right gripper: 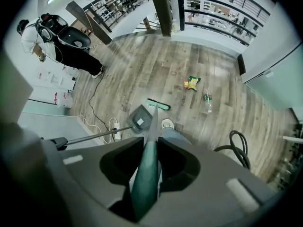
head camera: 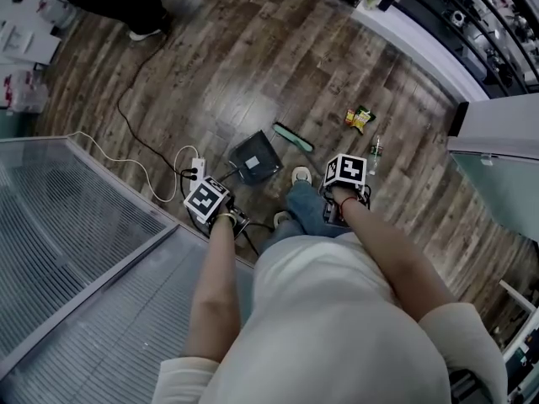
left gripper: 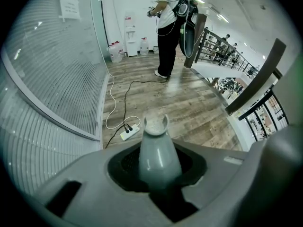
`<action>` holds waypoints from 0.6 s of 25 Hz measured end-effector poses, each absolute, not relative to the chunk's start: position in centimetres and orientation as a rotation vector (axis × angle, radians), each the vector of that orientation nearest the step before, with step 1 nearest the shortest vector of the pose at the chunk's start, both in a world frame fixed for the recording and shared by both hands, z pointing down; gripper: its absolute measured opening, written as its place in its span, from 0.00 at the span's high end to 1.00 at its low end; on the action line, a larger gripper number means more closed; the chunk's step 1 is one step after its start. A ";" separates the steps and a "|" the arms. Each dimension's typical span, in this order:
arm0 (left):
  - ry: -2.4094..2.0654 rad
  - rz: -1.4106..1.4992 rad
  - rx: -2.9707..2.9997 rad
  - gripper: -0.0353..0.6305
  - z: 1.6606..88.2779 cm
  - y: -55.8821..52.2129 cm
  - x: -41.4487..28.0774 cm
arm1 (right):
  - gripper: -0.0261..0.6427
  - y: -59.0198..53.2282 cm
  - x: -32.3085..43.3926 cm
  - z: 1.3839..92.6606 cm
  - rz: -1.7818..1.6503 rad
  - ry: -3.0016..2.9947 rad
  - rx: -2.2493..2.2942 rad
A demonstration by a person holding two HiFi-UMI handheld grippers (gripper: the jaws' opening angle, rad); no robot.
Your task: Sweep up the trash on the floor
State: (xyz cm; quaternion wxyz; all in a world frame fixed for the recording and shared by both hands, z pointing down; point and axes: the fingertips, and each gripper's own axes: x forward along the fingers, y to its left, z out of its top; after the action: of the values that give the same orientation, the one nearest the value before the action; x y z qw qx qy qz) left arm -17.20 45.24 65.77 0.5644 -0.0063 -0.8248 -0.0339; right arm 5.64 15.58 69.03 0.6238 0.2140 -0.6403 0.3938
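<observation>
**Left tool** (left gripper: 158, 167): clamped on the pale grey tapered plastic handle (left gripper: 158, 150) of the dustpan. The handle's forked tip stands up between the jaws.

**Right tool** (right gripper: 146, 174): closed around the dark green broom shaft (right gripper: 147, 150), which runs down from the jaws to the floor.

**Green flat broom head** (head camera: 292, 137): on the wood-plank floor (head camera: 253, 66), just beside the far right corner of the dustpan, long axis running diagonally.

**Dark grey square plastic dustpan** (head camera: 255, 158): on the floor in front of the person's shoes, between the two tools. It holds no trash that can be seen, only a pale square patch on its inner face.

**Yellow and green crumpled snack wrappers** (head camera: 360, 118): on the floor beyond the broom head, on the right tool's side, well apart from the dustpan.

**Small clear plastic bottle** (head camera: 376, 153): lying on its side near the wrappers, just beyond the right tool.

**Relation for the sweep (judgement):** the broom head lies between the dustpan and the trash, so it must reach past the wrappers and bottle and draw them leftward to the pan. The right tool is nearer.

**Other:**
- White power strip (head camera: 197, 169) with black and white cables, left of the dustpan
- Ribbed glass partition (head camera: 76, 225) at the left
- A second person (right gripper: 57, 39) standing far off
</observation>
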 end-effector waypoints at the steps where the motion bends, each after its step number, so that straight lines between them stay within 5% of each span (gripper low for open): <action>1: -1.940 -0.078 -0.014 0.81 65.8 45.2 -17.2 | 0.81 15.8 5.7 69.0 0.911 -1.465 0.483; 15: -1.946 -0.077 -0.014 0.81 65.7 45.2 -17.2 | 0.81 19.9 6.7 68.7 0.960 -1.401 0.400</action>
State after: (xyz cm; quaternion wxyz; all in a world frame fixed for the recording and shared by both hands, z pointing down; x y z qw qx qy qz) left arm -17.24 45.19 65.66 0.5620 -0.0059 -0.8265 -0.0328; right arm 6.68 19.94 68.70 0.6432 0.1755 -0.6148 0.4212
